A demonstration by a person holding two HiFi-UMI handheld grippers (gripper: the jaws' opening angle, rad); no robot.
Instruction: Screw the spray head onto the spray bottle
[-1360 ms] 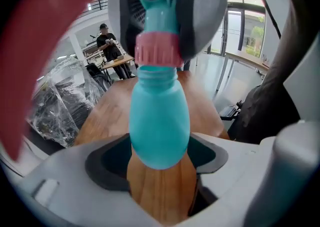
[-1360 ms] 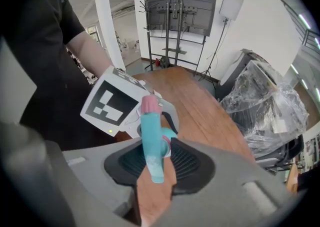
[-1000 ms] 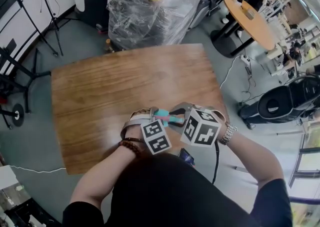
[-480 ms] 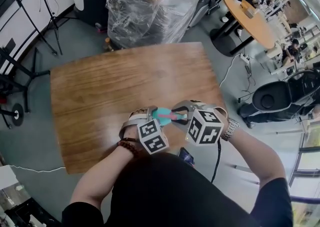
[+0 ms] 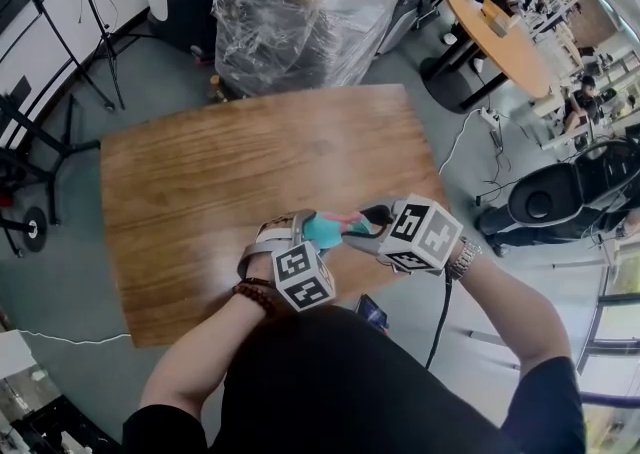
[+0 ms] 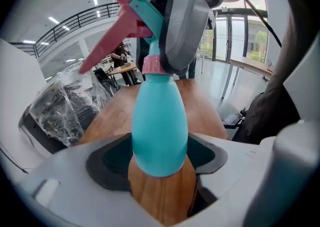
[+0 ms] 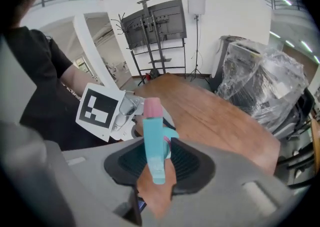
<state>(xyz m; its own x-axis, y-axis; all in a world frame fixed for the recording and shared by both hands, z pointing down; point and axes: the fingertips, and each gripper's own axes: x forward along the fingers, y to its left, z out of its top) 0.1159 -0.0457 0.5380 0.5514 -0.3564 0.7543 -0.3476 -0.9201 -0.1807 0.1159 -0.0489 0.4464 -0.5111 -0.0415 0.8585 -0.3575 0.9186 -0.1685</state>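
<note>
A teal spray bottle [image 6: 159,126] sits between the pads of my left gripper [image 6: 159,160], which is shut on its body. In the head view the bottle [image 5: 322,230] hangs just above the near edge of the wooden table [image 5: 220,172], with the left gripper [image 5: 308,234] under it. The spray head [image 6: 142,16], teal with a pink trigger and a pink collar [image 6: 156,64], stands on the bottle's neck. My right gripper [image 7: 155,163] is shut on the spray head [image 7: 152,141], whose pink nozzle [image 7: 151,107] points away from the camera. In the head view the right gripper [image 5: 362,224] meets the bottle from the right.
A plastic-wrapped pallet [image 5: 300,12] stands beyond the table's far edge. A round table [image 5: 500,37] with people is at the back right, a black chair [image 5: 560,207] to the right, stands [image 5: 100,22] to the left. A small dark device [image 5: 372,312] lies near the table's front edge.
The right gripper has rolled about its own line, so its marker cube now shows a different face and sits further right. The left gripper and the bottle have hardly moved.
</note>
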